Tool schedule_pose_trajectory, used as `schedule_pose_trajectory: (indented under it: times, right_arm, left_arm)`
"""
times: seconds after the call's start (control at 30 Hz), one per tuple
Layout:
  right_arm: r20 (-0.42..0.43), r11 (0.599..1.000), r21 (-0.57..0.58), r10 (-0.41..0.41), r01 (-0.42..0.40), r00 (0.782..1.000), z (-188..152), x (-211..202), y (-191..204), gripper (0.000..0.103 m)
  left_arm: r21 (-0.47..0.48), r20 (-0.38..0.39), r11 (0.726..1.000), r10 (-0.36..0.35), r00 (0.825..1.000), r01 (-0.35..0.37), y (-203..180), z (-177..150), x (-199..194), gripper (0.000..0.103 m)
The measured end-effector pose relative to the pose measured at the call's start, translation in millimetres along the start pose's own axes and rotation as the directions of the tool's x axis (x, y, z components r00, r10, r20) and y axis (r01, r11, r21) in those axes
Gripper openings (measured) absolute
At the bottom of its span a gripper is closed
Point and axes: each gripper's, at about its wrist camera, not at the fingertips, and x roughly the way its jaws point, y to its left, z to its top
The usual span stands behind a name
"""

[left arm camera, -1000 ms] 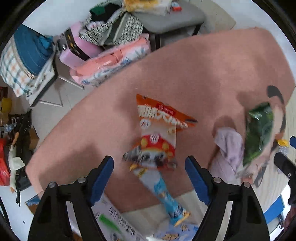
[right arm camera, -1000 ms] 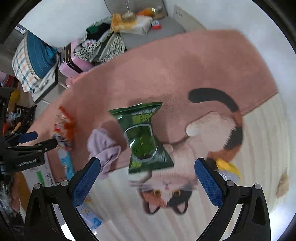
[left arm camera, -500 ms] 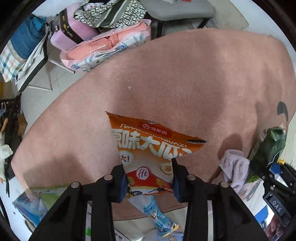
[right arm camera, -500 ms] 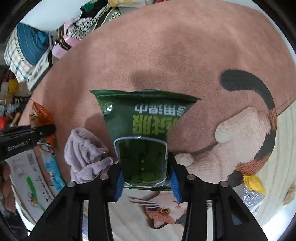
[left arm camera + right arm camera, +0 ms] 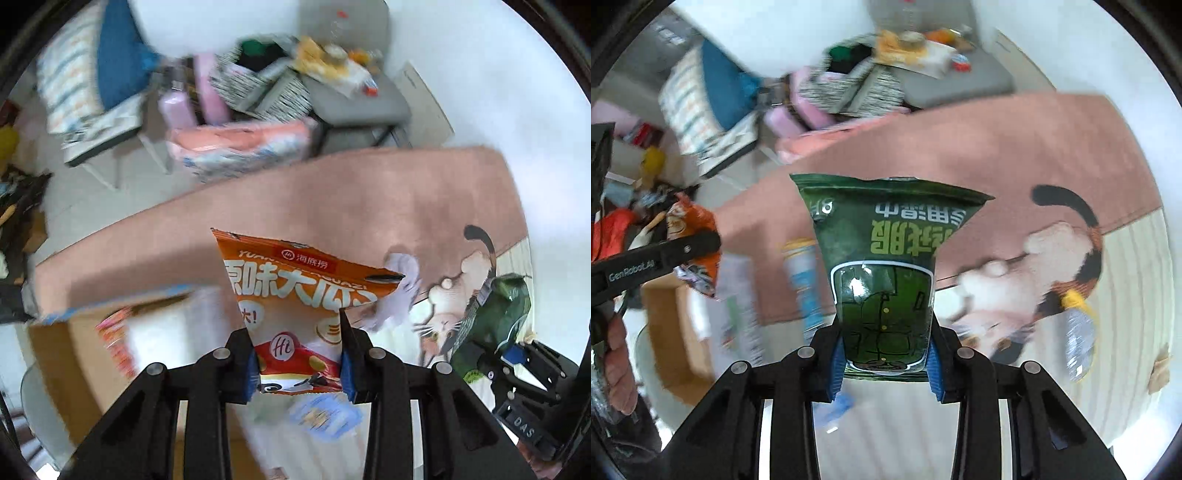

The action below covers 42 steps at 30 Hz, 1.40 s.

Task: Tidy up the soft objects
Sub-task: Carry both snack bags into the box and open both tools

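**Orange bag in one gripper, green bag in the other**

Orange foil fills the left gripper [image 5: 297, 363]: its blue pads pinch the lower end of the orange bag [image 5: 295, 306], which hangs clear above the pink rug [image 5: 332, 192]. Those jaws have just been closing, with the bag between them. The bag shows "Hi" in a white circle, large white Chinese characters, and "YUAN" in small letters near its top edge.

The right gripper [image 5: 886, 363] is clamped on the green bag [image 5: 886, 258], held up over the rug with its yellow-green Chinese print upside down. Its jaws too have just closed, on the bag.

In the right wrist view the left gripper's arm reads "GenRobot.AI", and a hand [image 5: 618, 354] grips it. In the left wrist view the right gripper's body reads "DAS". A cardboard box [image 5: 74, 354] lies below, a lilac cloth [image 5: 400, 291] on the rug's edge.
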Motion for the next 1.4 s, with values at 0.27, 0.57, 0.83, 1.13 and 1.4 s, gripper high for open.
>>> schedule_pose_trajectory:
  times: [0.27, 0.57, 0.83, 1.13, 1.4]
  right_arm:
    - [-0.057, 0.980, -0.182, 0.075, -0.084, 0.996, -64.8, -0.5, 158.8, 0.038]
    - [-0.195, 0.971, -0.237, -0.008, -0.039, 0.981, -101.9, 85.4, 267.2, 0.038]
    - [-0.274, 0.971, -0.237, -0.106, 0.040, 0.956, -103.4, 151.0, 284.4, 0.038]
    - [-0.328, 0.958, -0.269, -0.187, 0.098, 0.926, -105.1, 187.9, 295.6, 0.038]
    - [-0.328, 0.961, -0.257, -0.188, 0.104, 0.926, -99.6, 178.1, 305.4, 0.071]
  left_arm:
    - [-0.146, 0.010, 0.987, 0.072, 0.997, -0.070, 138.3, -101.5, -52.9, 0.031]
    - [-0.273, -0.155, 0.950, 0.114, 0.981, -0.154, 262.1, -124.8, 17.9, 0.031]
    - [-0.260, -0.260, 0.955, 0.073, 0.963, -0.142, 284.6, -94.1, 88.7, 0.031]
    - [-0.235, -0.301, 0.962, 0.063, 0.952, -0.138, 292.5, -70.1, 116.5, 0.033]
    - [-0.264, -0.272, 0.958, 0.034, 0.962, -0.108, 297.8, -69.5, 89.3, 0.058]
